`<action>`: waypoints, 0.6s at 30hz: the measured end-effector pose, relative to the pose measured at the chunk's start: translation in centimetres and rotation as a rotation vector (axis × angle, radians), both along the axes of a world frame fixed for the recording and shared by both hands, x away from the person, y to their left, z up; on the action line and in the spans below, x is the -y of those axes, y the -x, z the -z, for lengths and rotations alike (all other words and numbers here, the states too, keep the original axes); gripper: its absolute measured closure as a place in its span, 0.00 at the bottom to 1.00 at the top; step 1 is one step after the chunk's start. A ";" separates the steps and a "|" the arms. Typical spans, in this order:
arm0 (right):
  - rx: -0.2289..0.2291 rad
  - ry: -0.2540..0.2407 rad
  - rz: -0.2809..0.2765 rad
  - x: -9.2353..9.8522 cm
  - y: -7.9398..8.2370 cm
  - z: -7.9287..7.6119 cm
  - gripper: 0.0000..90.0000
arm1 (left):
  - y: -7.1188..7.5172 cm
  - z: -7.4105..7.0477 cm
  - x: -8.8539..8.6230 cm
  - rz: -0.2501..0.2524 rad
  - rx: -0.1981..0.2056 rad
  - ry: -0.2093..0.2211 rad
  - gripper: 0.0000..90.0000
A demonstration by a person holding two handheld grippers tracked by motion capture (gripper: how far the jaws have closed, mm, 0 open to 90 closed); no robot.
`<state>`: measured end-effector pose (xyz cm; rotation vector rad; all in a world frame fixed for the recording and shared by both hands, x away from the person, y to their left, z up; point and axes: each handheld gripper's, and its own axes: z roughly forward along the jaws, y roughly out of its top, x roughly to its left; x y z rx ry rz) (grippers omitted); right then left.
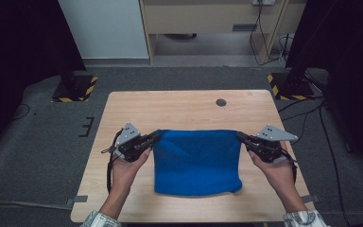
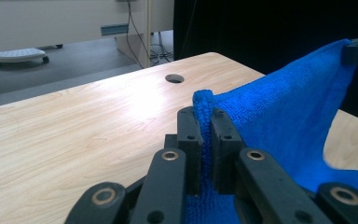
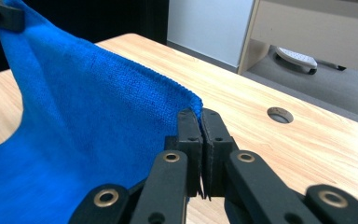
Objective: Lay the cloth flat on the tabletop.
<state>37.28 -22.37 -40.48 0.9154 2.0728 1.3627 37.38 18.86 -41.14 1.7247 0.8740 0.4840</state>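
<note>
Our two handheld grippers

We carry a left gripper (image 1: pixel 157 135) and right gripper (image 1: pixel 240 135) with black linked jaws, brass-ringed pivots, grey three-cornered top plates and black cables; our sleeves (image 1: pixel 100 220) are pale and patterned

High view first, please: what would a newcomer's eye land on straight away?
A bright blue cloth in the middle of the wooden table, stretched between two hands. The left tool and the right tool are each shut on a far corner, holding that edge taut while the near part droops onto the tabletop. A round hole lies beyond the cloth.
</note>
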 end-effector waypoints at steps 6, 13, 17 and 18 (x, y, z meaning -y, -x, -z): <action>-0.021 0.009 0.014 0.3 -1.5 0.9 0.98 | -1.1 0.5 0.6 -0.010 -0.003 -0.009 0.93; -0.029 0.018 0.029 0.5 -2.6 1.6 0.98 | -1.4 0.7 1.4 -0.018 0.002 -0.029 0.93; -0.039 0.028 0.033 0.5 -3.4 1.9 0.98 | -1.9 0.7 1.5 -0.028 0.000 -0.036 0.93; -0.039 0.028 0.033 0.5 -3.4 1.9 0.98 | -1.9 0.7 1.5 -0.028 0.000 -0.036 0.93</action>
